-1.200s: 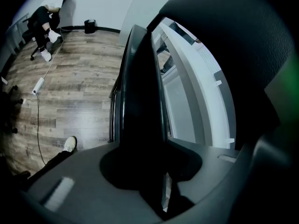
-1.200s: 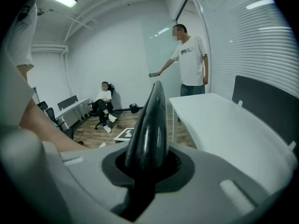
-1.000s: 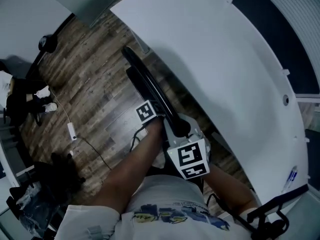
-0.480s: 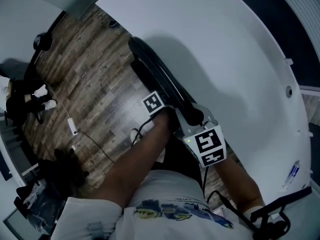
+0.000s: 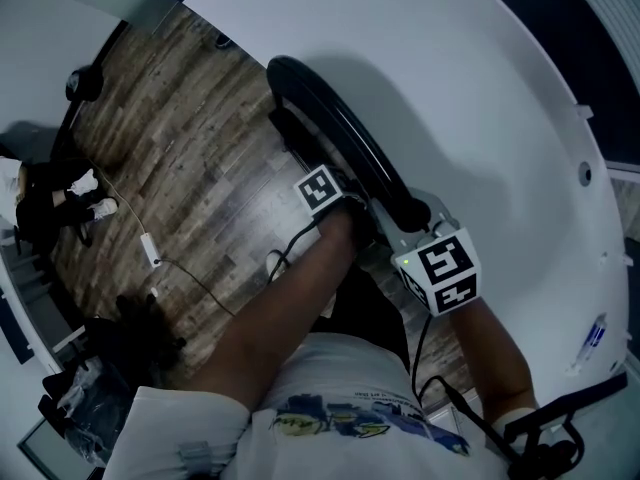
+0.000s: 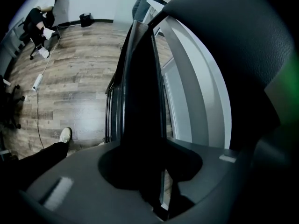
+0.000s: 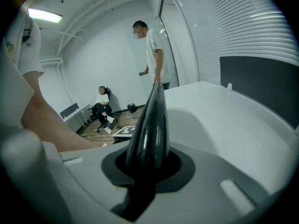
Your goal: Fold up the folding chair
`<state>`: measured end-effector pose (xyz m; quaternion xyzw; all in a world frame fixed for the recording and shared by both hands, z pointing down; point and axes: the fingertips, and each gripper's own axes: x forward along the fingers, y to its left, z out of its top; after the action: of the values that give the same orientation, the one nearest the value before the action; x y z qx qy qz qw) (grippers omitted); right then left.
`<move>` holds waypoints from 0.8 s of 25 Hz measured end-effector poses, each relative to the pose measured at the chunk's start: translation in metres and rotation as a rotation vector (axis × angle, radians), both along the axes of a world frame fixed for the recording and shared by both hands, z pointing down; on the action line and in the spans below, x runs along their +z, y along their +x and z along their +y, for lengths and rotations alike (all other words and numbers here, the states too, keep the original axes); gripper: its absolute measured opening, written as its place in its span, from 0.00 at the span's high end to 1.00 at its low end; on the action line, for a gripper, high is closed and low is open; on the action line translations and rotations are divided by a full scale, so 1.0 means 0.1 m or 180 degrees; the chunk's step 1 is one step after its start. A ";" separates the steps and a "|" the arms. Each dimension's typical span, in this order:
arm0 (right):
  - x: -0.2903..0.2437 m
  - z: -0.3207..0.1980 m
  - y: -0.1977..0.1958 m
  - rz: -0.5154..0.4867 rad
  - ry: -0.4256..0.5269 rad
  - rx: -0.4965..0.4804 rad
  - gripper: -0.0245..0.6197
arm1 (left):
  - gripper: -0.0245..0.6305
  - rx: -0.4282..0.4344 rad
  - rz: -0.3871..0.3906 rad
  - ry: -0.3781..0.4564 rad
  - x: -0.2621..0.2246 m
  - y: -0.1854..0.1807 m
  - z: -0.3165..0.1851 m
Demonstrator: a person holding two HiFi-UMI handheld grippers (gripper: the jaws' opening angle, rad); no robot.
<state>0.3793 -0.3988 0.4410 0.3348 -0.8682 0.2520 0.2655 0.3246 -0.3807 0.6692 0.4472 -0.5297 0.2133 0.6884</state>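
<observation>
The chair [image 5: 350,128] frame is smooth, glossy black tube. The floor [image 5: 190,168] is wood-look plank with a slight sheen. The surface [image 5: 470,88] is smooth, matt white.

Your folding chair [image 5: 330,118] stands on the floor [image 5: 190,168], with the table [image 5: 450,88] at its right. Your left gripper [image 5: 348,206] and right gripper [image 5: 415,220] sit together on its frame.

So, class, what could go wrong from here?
The left tool and right tool each clamp only a narrow glossy edge of the folding chair; it may slip or swing.
The chair is close beside the white table and could knock it.
A cable lies on the floor nearby: trip risk.
</observation>
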 end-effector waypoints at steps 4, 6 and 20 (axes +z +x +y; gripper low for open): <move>0.02 -0.05 0.02 -0.0010 -0.0019 -0.0025 0.87 | 0.74 0.0108 0.0063 0.0021 0.00 0.01 -0.03; 0.02 -0.07 0.03 -0.0012 -0.0021 -0.0035 0.87 | 0.74 0.0199 0.0115 0.0048 0.00 0.03 -0.04; 0.06 -0.23 0.13 -0.0028 -0.0029 -0.0108 0.85 | 0.63 0.0928 0.0472 0.0642 -0.05 0.14 -0.21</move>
<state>0.3927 -0.4217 0.4469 0.3177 -0.8738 0.2530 0.2675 0.3390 -0.4018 0.6646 0.6005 -0.4257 0.2231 0.6391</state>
